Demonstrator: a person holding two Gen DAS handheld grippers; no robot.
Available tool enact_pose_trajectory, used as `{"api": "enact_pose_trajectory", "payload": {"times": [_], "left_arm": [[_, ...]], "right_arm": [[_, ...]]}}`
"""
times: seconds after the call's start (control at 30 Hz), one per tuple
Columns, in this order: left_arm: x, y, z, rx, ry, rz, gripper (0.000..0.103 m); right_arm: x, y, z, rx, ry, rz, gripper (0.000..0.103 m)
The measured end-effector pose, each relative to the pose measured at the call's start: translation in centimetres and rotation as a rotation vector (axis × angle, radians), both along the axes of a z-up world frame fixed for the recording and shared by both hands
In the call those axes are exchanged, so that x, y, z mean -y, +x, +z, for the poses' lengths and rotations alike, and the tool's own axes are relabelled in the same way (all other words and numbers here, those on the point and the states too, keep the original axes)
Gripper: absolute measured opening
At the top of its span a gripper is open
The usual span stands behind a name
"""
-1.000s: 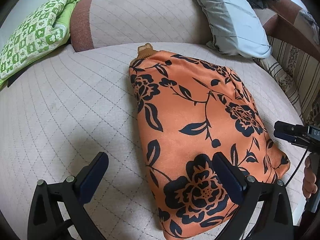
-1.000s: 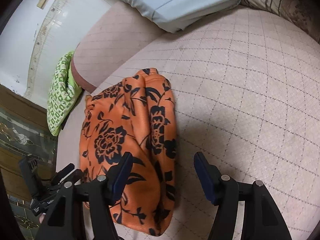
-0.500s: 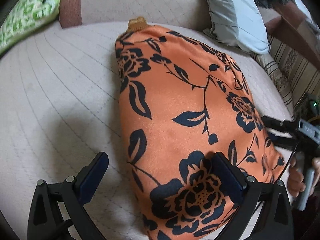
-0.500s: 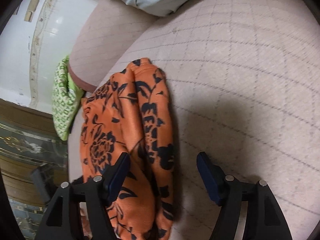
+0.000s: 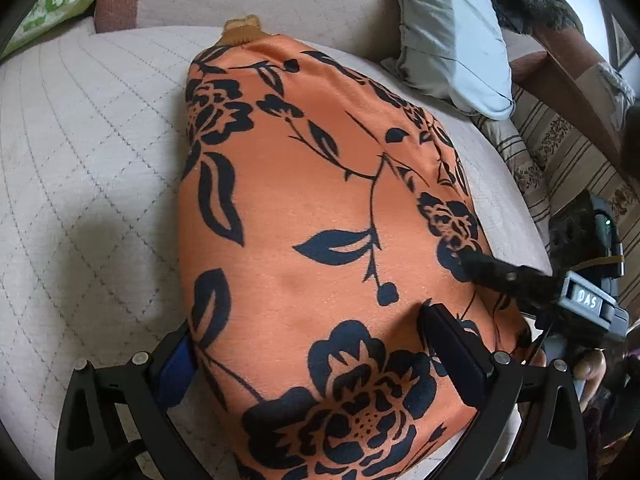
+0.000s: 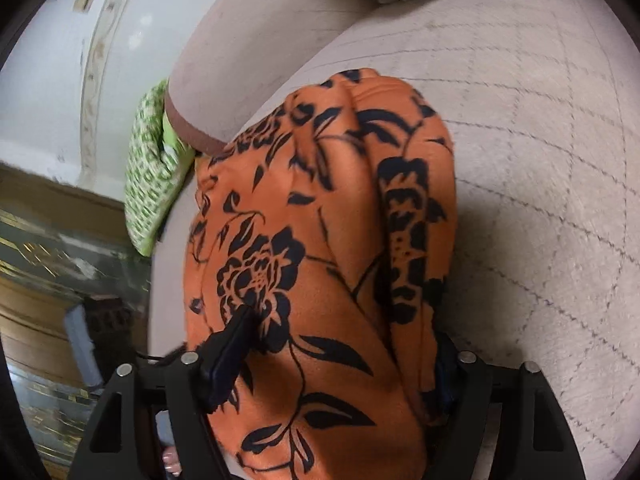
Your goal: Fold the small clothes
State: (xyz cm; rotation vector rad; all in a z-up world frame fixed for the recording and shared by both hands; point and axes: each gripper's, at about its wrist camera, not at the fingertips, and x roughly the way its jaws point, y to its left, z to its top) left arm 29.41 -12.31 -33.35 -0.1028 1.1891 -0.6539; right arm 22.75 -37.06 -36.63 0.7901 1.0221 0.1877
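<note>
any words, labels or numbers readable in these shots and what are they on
"DAS": white letters on the grey block at the front of the right tool, seen in the left wrist view; the block's edge may cut off more letters.
Green patterned cushion: its print is too blurred to tell whether it holds any letters.
Orange floral garment: black flower print only, no text.
Right wrist view: nothing readable.
</note>
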Motion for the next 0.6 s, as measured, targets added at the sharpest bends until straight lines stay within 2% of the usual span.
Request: {"api": "enact_pose_trajectory", "payload": {"times": [0.1, 0.2, 0.3, 0.37, 0.47, 0.6], "left_arm": [[0.8, 0.2, 0.3, 0.016, -0.003, 0.006, 0.095], [0.5, 0.2, 0.6, 0.029, 0.0, 0.019, 0.083], [0.1, 0.3, 0.9, 0.04, -0.003, 0.038, 0.069], [0.0, 0.1, 1.2, 0.061, 0.011, 0.038, 0.055], [-0.3, -0.3, 1.5, 0.085, 0.022, 0.035, 0.047], [-0.8, -0.5, 1.8, 0.091, 0.021, 0.037, 0.044]], "right_arm": [[-1.4, 0.1, 0.6, 0.008, -0.065, 0.01, 0.059], [-2.2, 0.1, 1.3, 0.021, -0.102, 0.002, 0.055], [-3.2, 0.0, 2.2, 0.037, -0.168, 0.0, 0.052], [-3.9, 0.0, 2.9, 0.055, -0.202, -0.001, 0.051], [-4.2, -0.3, 3.8, 0.086, -0.232, -0.003, 0.048], [-5.0, -0.5, 4.5, 0.112, -0.269, 0.004, 0.047]]}}
